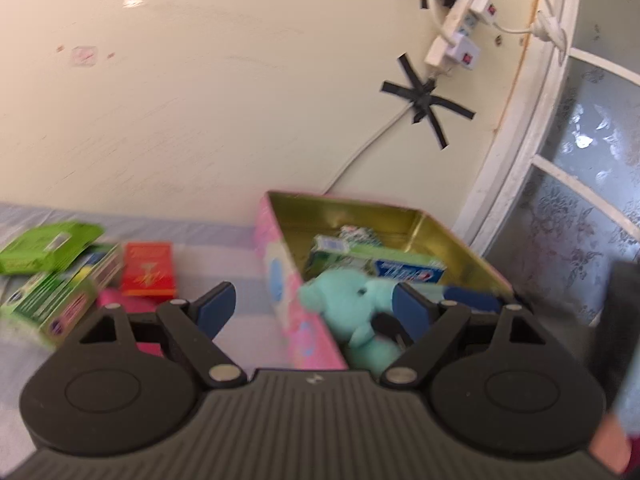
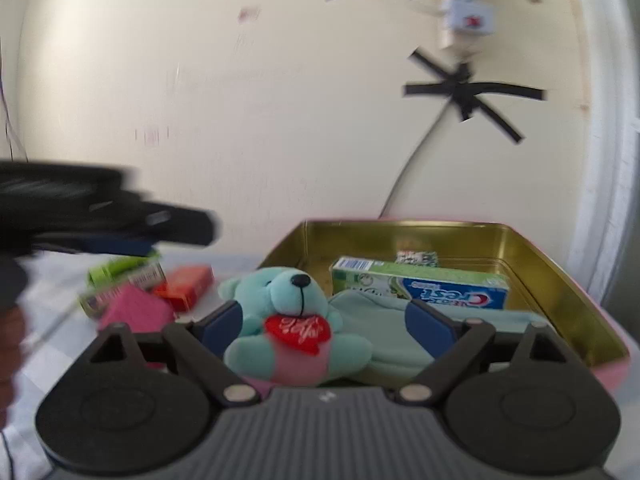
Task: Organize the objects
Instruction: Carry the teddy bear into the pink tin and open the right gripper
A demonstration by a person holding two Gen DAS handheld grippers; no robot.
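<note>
Nearest the right wrist camera, the right gripper (image 2: 322,326) stands with its blue-padded jaws spread wide, and the small turquoise plush bear with a red heart on its chest (image 2: 290,316) sits between them without either pad pressing on it, so it is released. The bear leans at the near left corner of the pink metal tin with a gold interior (image 2: 568,280), beside a pale green folded cloth (image 2: 372,332) that lies in the tin. Behind these, a green and blue toothpaste carton (image 2: 420,286) lies across the tin, and a small patterned packet (image 2: 416,258) sits further back near the far wall. The left gripper (image 1: 316,306) is likewise spread and grips nothing; one finger hangs over the striped bedsheet (image 1: 240,248), the other over the tin by the bear (image 1: 344,300). Left of the tin on the sheet lie a bright pink object (image 2: 134,312), a red-orange carton (image 1: 148,270), a green printed box (image 1: 52,304) and, beyond it, a lime green packet (image 1: 44,244). On the cream wall (image 1: 220,80) behind, a white power strip (image 1: 452,34) is held by crossed black tape (image 1: 428,100).
</note>
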